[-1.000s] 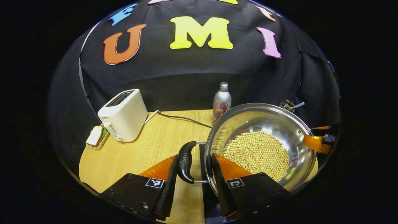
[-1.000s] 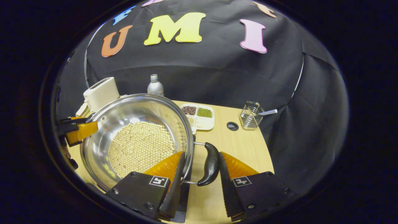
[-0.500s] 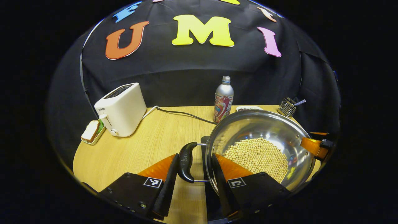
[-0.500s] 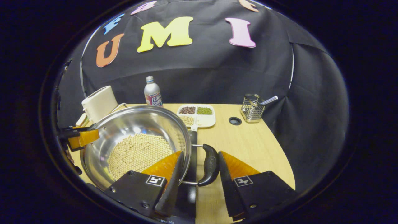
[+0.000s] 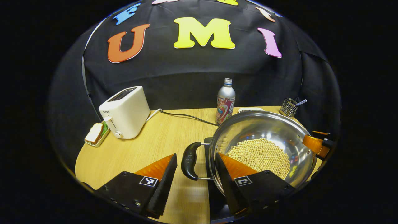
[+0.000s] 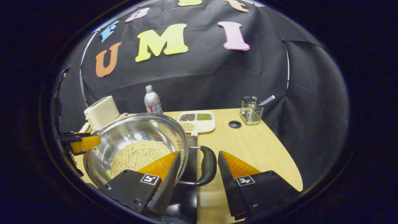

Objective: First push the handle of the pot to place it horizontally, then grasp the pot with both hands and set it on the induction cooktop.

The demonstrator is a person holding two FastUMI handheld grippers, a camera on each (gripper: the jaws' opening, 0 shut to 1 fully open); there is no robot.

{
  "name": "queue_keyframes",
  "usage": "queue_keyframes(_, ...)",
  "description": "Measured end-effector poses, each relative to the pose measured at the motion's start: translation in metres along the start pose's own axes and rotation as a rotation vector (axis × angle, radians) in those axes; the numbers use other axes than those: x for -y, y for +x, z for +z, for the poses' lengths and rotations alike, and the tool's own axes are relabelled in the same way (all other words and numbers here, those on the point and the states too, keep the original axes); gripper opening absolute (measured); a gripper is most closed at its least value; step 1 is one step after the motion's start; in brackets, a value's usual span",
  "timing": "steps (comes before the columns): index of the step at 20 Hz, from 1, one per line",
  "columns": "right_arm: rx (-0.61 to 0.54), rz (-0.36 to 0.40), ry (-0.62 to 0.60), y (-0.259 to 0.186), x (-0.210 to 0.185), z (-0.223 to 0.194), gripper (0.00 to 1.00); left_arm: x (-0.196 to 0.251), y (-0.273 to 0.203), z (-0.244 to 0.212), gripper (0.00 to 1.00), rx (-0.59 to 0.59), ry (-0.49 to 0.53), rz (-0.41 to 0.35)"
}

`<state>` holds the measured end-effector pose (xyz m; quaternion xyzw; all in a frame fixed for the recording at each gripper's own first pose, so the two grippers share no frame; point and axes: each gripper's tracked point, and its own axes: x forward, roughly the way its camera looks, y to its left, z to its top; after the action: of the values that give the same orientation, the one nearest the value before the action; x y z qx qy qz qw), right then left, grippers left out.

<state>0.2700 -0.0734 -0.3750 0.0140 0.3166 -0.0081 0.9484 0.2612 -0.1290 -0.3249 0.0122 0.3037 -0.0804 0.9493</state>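
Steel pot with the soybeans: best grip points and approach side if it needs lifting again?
Take the round stainless steel pot by its two black loop handles, one gripper per side, approaching horizontally from outside. Each handle stands off the wall on wire brackets, leaving room for a finger behind it.

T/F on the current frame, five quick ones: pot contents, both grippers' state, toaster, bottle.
1. The pot holds pale round beans. True.
2. The left gripper is clamped on the pot's handle. False: its fingers stand apart on either side of the handle, with a gap.
3. The right gripper is open around the other handle. True.
4. The toaster lies on its side. False: it stands upright, slots on top.
5. The bottle stands upright on the table behind the pot. True.
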Motion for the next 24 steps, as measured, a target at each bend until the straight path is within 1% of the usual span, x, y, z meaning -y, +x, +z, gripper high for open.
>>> queue_keyframes(1,0.013,0.007,0.015,-0.004,0.001,0.001,0.82,-0.002,-0.006,-0.001,0.81,0.006,0.002,0.001)
queue_keyframes(2,0.023,0.011,0.025,-0.01,0.001,0.003,0.8,-0.001,-0.014,0.0,0.83,0.02,-0.004,0.004)
queue_keyframes(3,0.039,0.01,0.031,-0.016,0.004,0.004,0.84,-0.003,-0.022,0.002,0.83,0.037,-0.018,0.006)
queue_keyframes(4,0.056,0.005,0.033,-0.024,0.007,0.005,0.82,-0.004,-0.031,0.002,0.84,0.052,-0.033,0.002)
queue_keyframes(5,0.071,-0.002,0.029,-0.032,0.01,0.006,0.84,-0.006,-0.041,0.001,0.85,0.069,-0.052,0.008)
queue_keyframes(6,0.084,-0.006,0.021,-0.04,0.011,0.006,0.9,-0.008,-0.05,0.002,0.87,0.09,-0.062,0.012)
queue_keyframes(7,0.093,-0.013,0.02,-0.051,0.013,0.005,0.92,-0.01,-0.06,0.003,0.9,0.11,-0.07,0.014)
queue_keyframes(9,0.125,-0.018,0.021,-0.072,0.013,0.006,0.93,-0.013,-0.08,0.002,0.93,0.152,-0.07,0.021)
queue_keyframes(11,0.144,-0.007,0.029,-0.097,0.007,0.003,0.94,-0.018,-0.102,0.006,0.95,0.214,-0.065,0.039)
queue_keyframes(14,0.194,-0.007,0.028,-0.135,0.005,0.006,0.94,-0.01,-0.136,0.007,0.95,0.276,-0.071,0.025)
queue_keyframes(16,0.231,-0.026,0.003,-0.158,0.008,0.01,0.96,-0.013,-0.161,0.009,0.95,0.302,-0.075,0.031)
queue_keyframes(18,0.274,-0.049,0.005,-0.185,0.01,0.019,0.96,-0.015,-0.187,0.015,0.95,0.333,-0.072,0.034)
queue_keyframes(20,0.318,-0.055,-0.01,-0.213,0.008,0.027,0.97,-0.022,-0.216,0.024,0.95,0.378,-0.07,0.059)
queue_keyframes(21,0.334,-0.07,-0.024,-0.223,0.009,0.03,0.96,-0.029,-0.231,0.031,0.95,0.414,-0.073,0.085)
queue_keyframes(22,0.345,-0.085,-0.034,-0.235,0.011,0.033,0.98,-0.036,-0.247,0.036,0.95,0.439,-0.08,0.111)
queue_keyframes(23,0.357,-0.085,-0.036,-0.249,0.007,0.037,0.96,-0.039,-0.261,0.04,0.94,0.465,-0.089,0.121)
queue_keyframes(24,0.37,-0.08,-0.029,-0.265,0.002,0.041,0.98,-0.039,-0.273,0.044,0.94,0.487,-0.099,0.113)
